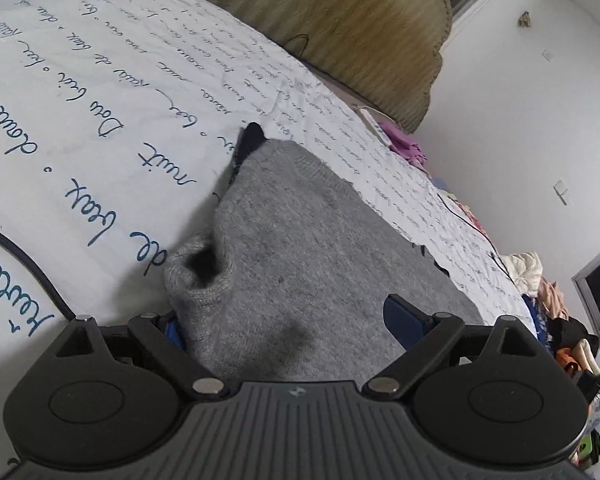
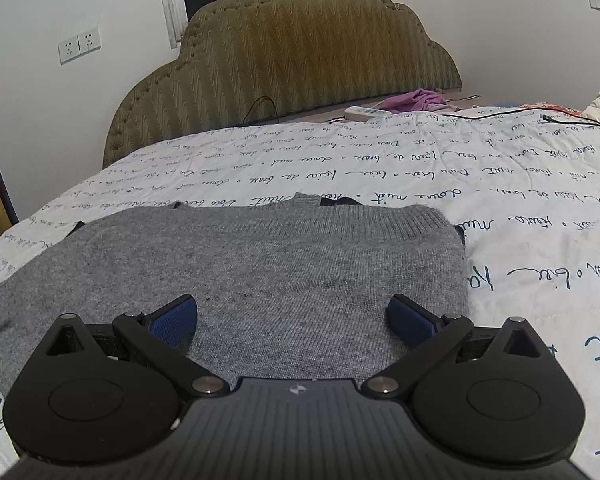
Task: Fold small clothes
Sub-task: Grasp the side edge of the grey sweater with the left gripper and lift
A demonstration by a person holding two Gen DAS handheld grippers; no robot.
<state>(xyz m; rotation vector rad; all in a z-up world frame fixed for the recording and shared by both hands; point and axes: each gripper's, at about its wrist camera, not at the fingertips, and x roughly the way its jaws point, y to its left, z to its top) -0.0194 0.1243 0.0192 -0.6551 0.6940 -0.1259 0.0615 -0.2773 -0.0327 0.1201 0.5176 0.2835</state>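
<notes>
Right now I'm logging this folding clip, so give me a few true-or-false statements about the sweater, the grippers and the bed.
1. The sweater is grey. True.
2. It lies on a bare wooden floor. False: it lies on a white bedspread printed with handwriting.
3. The right gripper is open. True.
4. The left gripper is clamped shut. False: its jaws stand wide apart.
5. The headboard is red. False: it is olive green.
</notes>
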